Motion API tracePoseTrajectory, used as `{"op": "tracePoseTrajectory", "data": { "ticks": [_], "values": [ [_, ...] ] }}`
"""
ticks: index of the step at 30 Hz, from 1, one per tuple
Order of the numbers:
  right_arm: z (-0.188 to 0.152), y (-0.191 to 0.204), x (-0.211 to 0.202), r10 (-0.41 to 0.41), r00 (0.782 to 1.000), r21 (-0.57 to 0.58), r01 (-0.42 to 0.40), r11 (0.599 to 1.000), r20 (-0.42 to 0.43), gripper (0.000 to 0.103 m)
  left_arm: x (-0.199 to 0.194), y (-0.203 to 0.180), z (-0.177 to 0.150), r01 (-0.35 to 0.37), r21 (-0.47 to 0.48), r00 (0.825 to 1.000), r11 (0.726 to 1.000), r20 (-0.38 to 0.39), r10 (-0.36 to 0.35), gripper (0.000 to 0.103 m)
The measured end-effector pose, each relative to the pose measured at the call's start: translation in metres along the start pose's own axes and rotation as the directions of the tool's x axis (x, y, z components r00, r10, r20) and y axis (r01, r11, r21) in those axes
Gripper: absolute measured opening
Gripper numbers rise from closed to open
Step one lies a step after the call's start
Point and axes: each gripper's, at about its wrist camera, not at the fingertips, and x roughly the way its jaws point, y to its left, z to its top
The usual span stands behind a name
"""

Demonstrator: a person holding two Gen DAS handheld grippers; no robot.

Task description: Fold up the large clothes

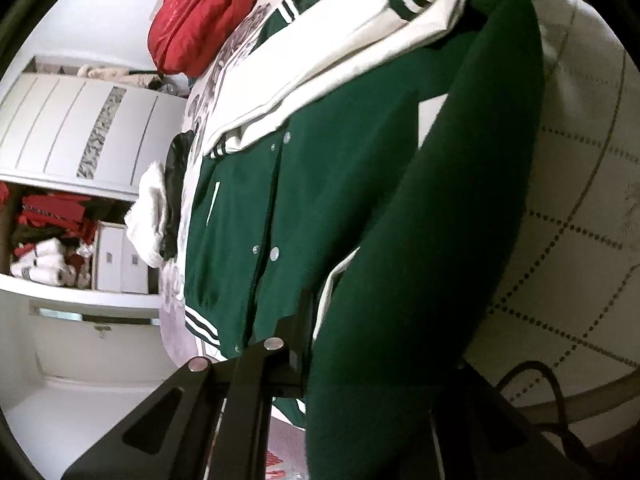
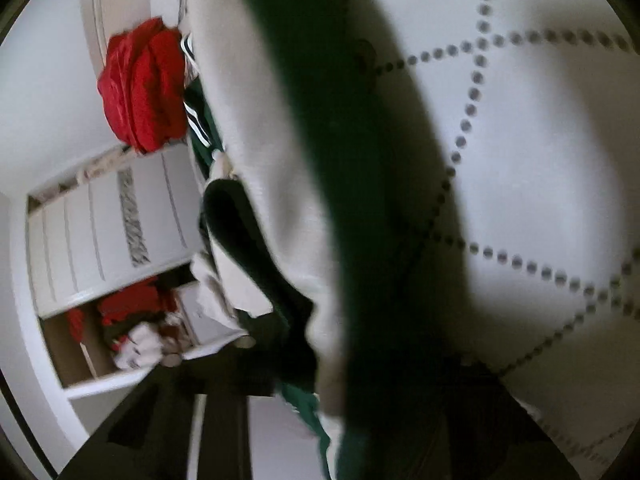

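A dark green varsity jacket (image 1: 320, 184) with white sleeves (image 1: 344, 52), striped cuffs and snap buttons lies spread on the bed. My left gripper (image 1: 360, 376) is shut on a fold of the jacket's green cloth (image 1: 420, 264), which rises from between the fingers and hides the right one. In the blurred right wrist view, my right gripper (image 2: 344, 376) is shut on the jacket's green edge (image 2: 320, 120), lifted close to the lens, with a white sleeve (image 2: 256, 160) beside it.
A white quilted bedspread (image 1: 580, 208) with dotted stitching covers the bed. A red garment (image 1: 196, 16) lies at the far end, and a white and black pile (image 1: 156, 216) at the bed's edge. A white wardrobe (image 1: 72, 128) with open shelves of clothes stands beyond.
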Motion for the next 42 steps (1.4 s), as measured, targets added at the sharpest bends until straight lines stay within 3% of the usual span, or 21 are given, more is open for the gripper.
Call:
{"op": "tracePoseTrajectory", "data": {
  "ticks": [6,9,13,17,22,26,28,29,30,31,32,34,37,38,40,42],
  "values": [
    [-0.034,0.046,-0.037,-0.085,0.996,-0.043,0.086,0.995,0.033,0.013,-0.037,0.041,-0.012,0.099,-0.001,0.995,0.995,0.030,-0.099,0.007],
    [-0.062,0.069,-0.080,-0.136,0.989,-0.069,0.140,0.988,0.052,0.013,-0.062,0.069,-0.021,0.154,0.007,0.987,0.988,0.048,-0.154,0.007],
    [-0.098,0.112,-0.128,-0.215,0.971,-0.095,0.224,0.970,0.101,0.013,-0.085,0.118,-0.022,0.255,-0.041,0.966,0.966,0.062,-0.252,0.007],
    [-0.116,0.166,-0.135,-0.305,0.941,-0.146,0.326,0.934,0.145,0.013,-0.066,0.169,-0.004,0.340,-0.123,0.940,0.932,0.063,-0.335,0.008],
    [-0.099,0.249,-0.055,-0.393,0.904,-0.201,0.422,0.884,0.167,0.013,0.015,0.234,0.027,0.410,-0.247,0.910,0.878,0.054,-0.410,0.014],
    [-0.065,0.287,0.043,-0.478,0.863,-0.234,0.505,0.831,0.162,0.013,0.112,0.265,0.047,0.463,-0.329,0.872,0.823,0.006,-0.489,0.026],
    [-0.045,0.288,0.094,-0.528,0.835,-0.232,0.550,0.802,0.154,0.014,0.160,0.272,0.051,0.496,-0.370,0.842,0.785,-0.016,-0.540,0.035],
    [-0.034,0.280,0.112,-0.545,0.827,-0.227,0.561,0.796,0.137,0.019,0.185,0.275,0.050,0.511,-0.386,0.826,0.768,-0.026,-0.563,0.036],
    [-0.025,0.275,0.131,-0.559,0.822,-0.234,0.569,0.789,0.113,0.030,0.202,0.278,0.050,0.526,-0.397,0.811,0.752,-0.031,-0.584,0.041],
    [-0.016,0.269,0.149,-0.569,0.818,-0.245,0.571,0.784,0.084,0.036,0.219,0.283,0.048,0.550,-0.418,0.788,0.723,-0.027,-0.616,0.051],
    [-0.011,0.265,0.161,-0.557,0.828,-0.238,0.555,0.797,0.063,0.050,0.231,0.290,0.046,0.567,-0.446,0.768,0.692,-0.018,-0.640,0.057],
    [-0.009,0.265,0.169,-0.517,0.855,-0.224,0.513,0.829,0.043,0.062,0.244,0.309,0.039,0.590,-0.502,0.742,0.633,0.027,-0.670,0.078],
    [-0.018,0.255,0.161,-0.449,0.893,-0.260,0.435,0.862,0.006,0.070,0.248,0.338,0.021,0.584,-0.580,0.733,0.567,0.076,-0.677,0.091],
    [-0.027,0.253,0.154,-0.446,0.895,-0.272,0.429,0.861,0.000,0.070,0.250,0.346,0.017,0.572,-0.601,0.736,0.558,0.076,-0.673,0.092],
    [-0.049,0.243,0.140,-0.478,0.878,-0.297,0.456,0.839,-0.002,0.070,0.253,0.355,0.001,0.539,-0.638,0.750,0.550,0.066,-0.658,0.092],
    [-0.068,0.229,0.128,-0.527,0.850,-0.320,0.503,0.803,0.017,0.070,0.258,0.350,-0.009,0.505,-0.641,0.769,0.578,0.030,-0.639,0.092]
  ]
}}
